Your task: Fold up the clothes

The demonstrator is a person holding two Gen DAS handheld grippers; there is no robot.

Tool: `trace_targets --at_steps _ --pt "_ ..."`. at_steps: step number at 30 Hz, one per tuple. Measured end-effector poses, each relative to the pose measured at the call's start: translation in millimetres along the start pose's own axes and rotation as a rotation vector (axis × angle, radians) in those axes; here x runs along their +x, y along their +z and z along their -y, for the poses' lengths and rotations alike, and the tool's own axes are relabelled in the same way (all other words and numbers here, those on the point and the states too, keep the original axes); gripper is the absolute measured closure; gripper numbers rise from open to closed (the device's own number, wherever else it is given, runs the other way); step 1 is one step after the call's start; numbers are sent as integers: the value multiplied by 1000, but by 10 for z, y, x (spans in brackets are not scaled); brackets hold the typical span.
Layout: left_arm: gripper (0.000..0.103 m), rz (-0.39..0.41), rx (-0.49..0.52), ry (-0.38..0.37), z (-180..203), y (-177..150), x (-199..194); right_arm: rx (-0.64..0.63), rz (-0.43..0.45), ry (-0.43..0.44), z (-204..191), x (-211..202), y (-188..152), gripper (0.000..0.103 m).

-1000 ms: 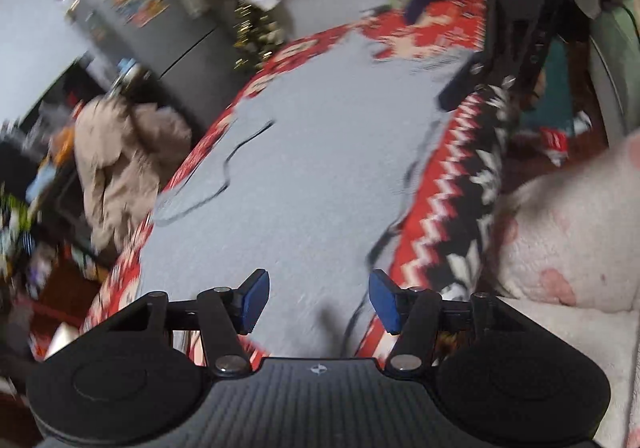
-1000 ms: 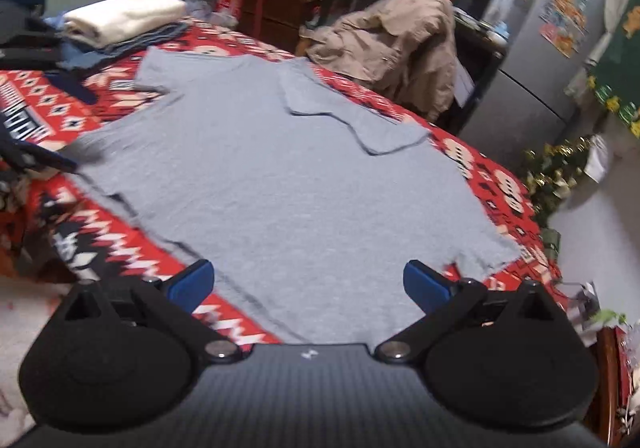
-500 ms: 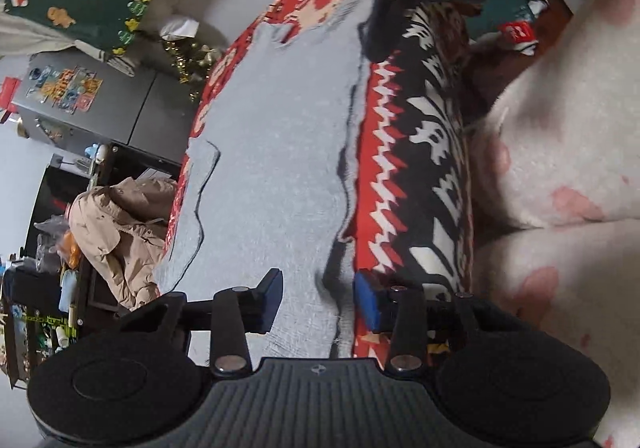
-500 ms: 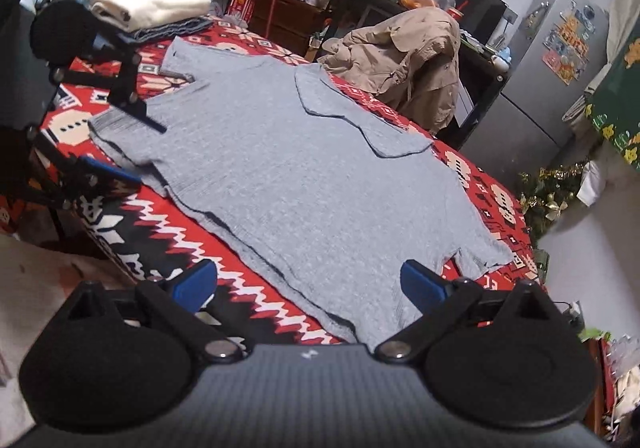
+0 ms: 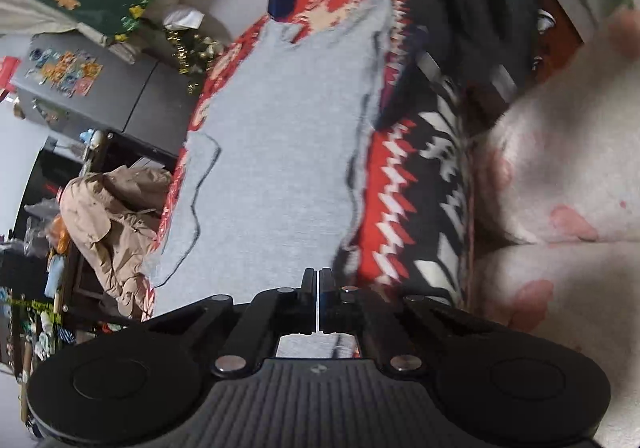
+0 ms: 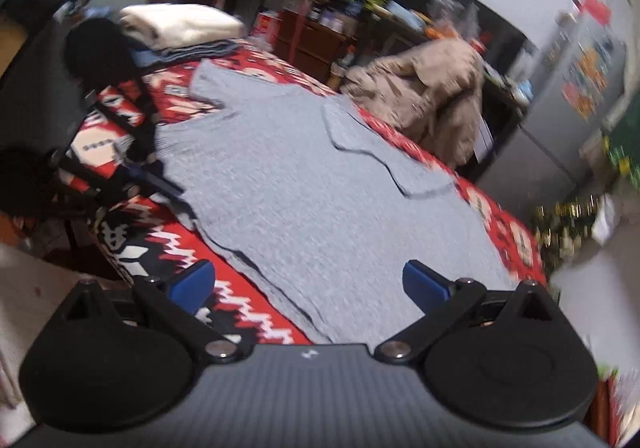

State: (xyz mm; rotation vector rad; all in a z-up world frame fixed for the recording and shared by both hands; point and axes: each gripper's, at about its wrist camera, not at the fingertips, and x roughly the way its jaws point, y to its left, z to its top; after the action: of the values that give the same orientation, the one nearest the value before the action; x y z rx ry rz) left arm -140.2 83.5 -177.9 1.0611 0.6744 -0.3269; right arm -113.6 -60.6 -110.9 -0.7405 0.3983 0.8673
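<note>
The left gripper [image 5: 319,290] had its fingers pressed together at the near side edge of the grey T-shirt [image 5: 276,151]; whether a fold of cloth lay pinched between them could not be told, as the tips hid the hem. From that gripper the shirt's long axis ran straight away toward the far hem. The right gripper [image 6: 310,282] hovered with its blue pads [image 6: 424,282] spread wide above the shirt's near corner, gripping nothing. Each gripper was nearest to its own end of that long edge.

The T-shirt [image 6: 320,183] was thin, limp knit, spread flat with a wavy edge, one sleeve folded inward over the body on the far side. It lay on a red, black and white patterned blanket [image 6: 160,248]. Beyond it sat a stack of folded clothes [image 6: 180,27] and a tan jacket [image 6: 432,87] draped over furniture.
</note>
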Motion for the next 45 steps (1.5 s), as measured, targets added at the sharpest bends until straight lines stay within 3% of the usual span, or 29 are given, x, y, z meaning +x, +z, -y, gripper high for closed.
trace_targets --at_steps 5,12,14,16,20,29,31,35,40,45 --pt "91 -2 8 -27 13 -8 -35 -153 29 46 -285 176 127 8" --pt "86 -18 34 -46 104 -68 25 -191 22 97 -435 376 299 30" --pt "84 -14 25 -49 87 -69 26 -191 18 103 -433 404 315 30" --pt "84 -10 18 -51 70 -68 35 -185 16 111 -420 420 323 30" --pt "102 -2 10 -57 63 -59 60 -163 13 118 -380 435 332 30" --pt "103 35 -49 -36 -79 -78 -51 -274 13 161 -556 553 327 30" --pt "103 21 -54 -49 -99 -105 -31 -306 13 171 -606 584 324 37" --pt "94 4 -58 -62 -84 -169 -46 -361 12 192 -696 653 329 50" --pt "90 -10 -84 -79 -71 -225 -73 -429 26 207 -799 713 371 56" --pt "72 -2 -95 -86 -81 -231 -81 -539 27 199 -931 809 348 95"
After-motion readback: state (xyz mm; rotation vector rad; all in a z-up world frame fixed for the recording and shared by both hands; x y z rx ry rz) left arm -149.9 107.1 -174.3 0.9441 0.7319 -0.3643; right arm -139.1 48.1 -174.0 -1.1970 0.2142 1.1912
